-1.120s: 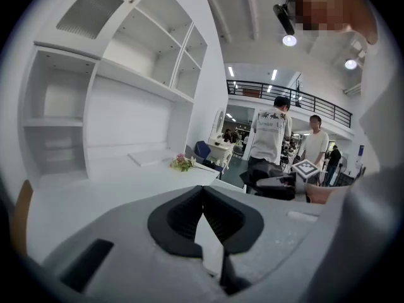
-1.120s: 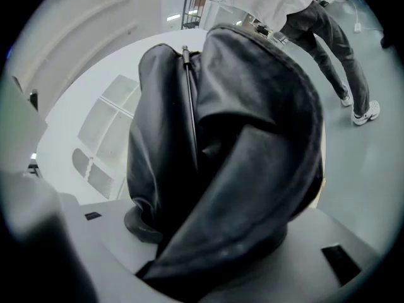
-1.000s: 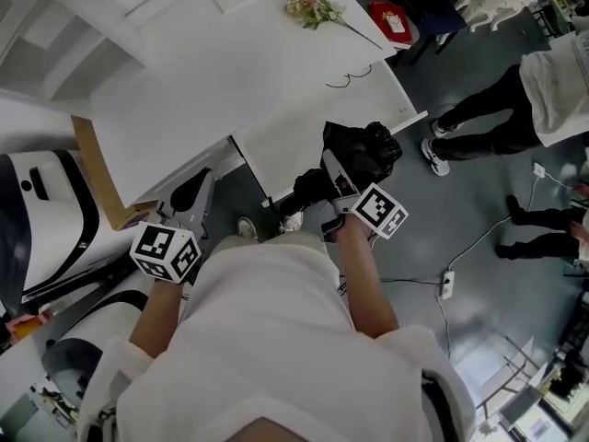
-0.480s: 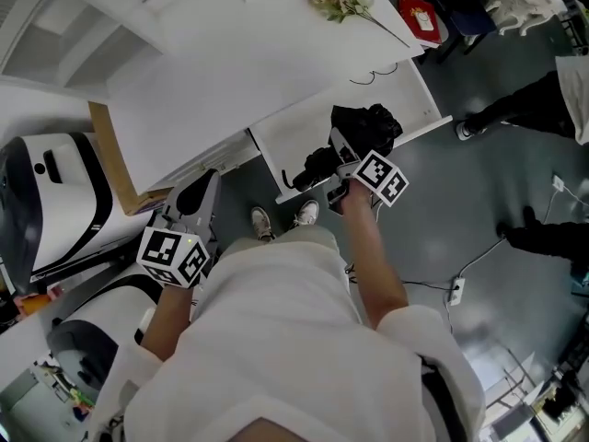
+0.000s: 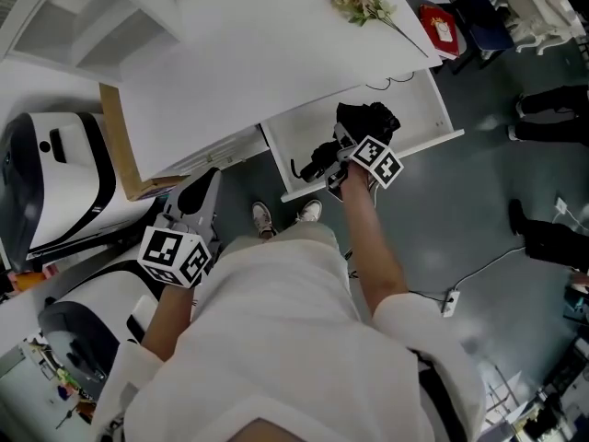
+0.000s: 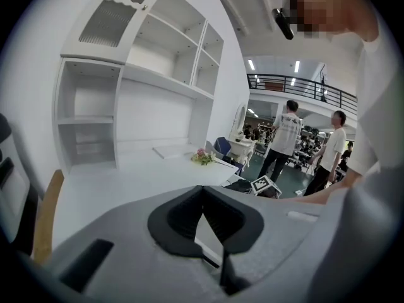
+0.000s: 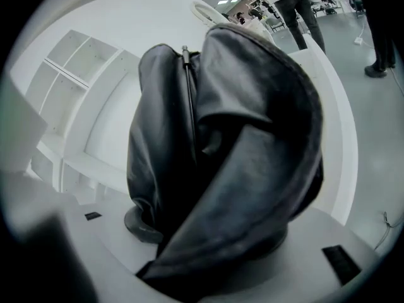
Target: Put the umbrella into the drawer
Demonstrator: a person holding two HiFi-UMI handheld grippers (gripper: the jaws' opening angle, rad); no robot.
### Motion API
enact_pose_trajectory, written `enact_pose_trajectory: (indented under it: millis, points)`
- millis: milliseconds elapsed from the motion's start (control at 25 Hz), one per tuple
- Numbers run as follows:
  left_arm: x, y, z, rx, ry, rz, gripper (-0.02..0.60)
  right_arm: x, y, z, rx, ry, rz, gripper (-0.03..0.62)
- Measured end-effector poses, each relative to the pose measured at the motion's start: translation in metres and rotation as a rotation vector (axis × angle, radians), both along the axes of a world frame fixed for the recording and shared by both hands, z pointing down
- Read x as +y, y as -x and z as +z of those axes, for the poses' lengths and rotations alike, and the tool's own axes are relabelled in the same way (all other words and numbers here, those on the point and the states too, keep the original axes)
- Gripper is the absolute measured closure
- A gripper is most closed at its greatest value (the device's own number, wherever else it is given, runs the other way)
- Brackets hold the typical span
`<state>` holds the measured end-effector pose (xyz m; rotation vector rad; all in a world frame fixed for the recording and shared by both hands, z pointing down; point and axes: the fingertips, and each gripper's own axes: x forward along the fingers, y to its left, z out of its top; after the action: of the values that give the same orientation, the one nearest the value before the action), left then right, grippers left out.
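Observation:
The black folded umbrella (image 5: 366,121) hangs low over the open white drawer (image 5: 419,118) under the desk front. My right gripper (image 5: 344,145) is shut on it, its marker cube just behind. The umbrella's crumpled fabric (image 7: 221,137) fills the right gripper view and hides the fingertips of the right gripper (image 7: 208,232). My left gripper (image 5: 198,187) is held at the left beside my body, in front of the desk's edge. In its own view the left gripper (image 6: 202,191) has its pads meeting at the tips with nothing between them.
The white desk (image 5: 239,72) carries a flower sprig (image 5: 363,0), with a shelf unit (image 6: 132,74) behind. A wooden board (image 5: 118,155) and a white-and-black machine (image 5: 46,182) stand left. People (image 6: 287,137) stand to the right. A power strip (image 5: 448,302) lies on the grey floor.
My right gripper has carried the umbrella down and forward over the open drawer. The left gripper has hardly moved.

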<state>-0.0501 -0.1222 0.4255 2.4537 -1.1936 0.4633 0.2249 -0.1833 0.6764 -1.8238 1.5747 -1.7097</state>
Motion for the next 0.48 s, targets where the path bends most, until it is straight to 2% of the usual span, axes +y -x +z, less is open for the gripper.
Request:
enact_pose_trajectory:
  millis: [160, 280, 480]
  points:
    - [0.005, 0.003, 0.002, -0.010, 0.015, -0.013, 0.569, -0.011, 0.000, 0.012, 0.000, 0.028, 0.008, 0.335]
    - [0.009, 0.007, 0.007, -0.020, 0.033, -0.030, 0.569, -0.014, -0.004, 0.032, 0.020, 0.086, 0.013, 0.333]
    - [0.015, 0.018, 0.012, -0.032, 0.052, -0.070, 0.569, -0.014, -0.001, 0.061, -0.043, 0.157, 0.065, 0.333]
